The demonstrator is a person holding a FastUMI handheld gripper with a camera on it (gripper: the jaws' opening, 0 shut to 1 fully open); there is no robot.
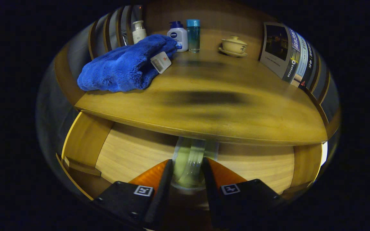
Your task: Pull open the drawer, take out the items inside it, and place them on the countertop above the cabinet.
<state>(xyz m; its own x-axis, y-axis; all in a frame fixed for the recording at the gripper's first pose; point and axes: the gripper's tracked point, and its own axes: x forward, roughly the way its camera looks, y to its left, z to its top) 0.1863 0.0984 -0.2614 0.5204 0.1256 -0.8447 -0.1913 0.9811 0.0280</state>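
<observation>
The gripper [187,168] clamps both fingers on a clear bottle [189,166] (blurred, pale greenish), held over the open drawer [133,154] just under the countertop's [204,109] front edge. Beyond, on the countertop, a blue towel [125,65] with a tag lies left. Farther back stand a white bottle [139,31], a pump bottle [178,36], a blue-capped bottle [193,35] and a lidded cup [234,45] on its saucer.
</observation>
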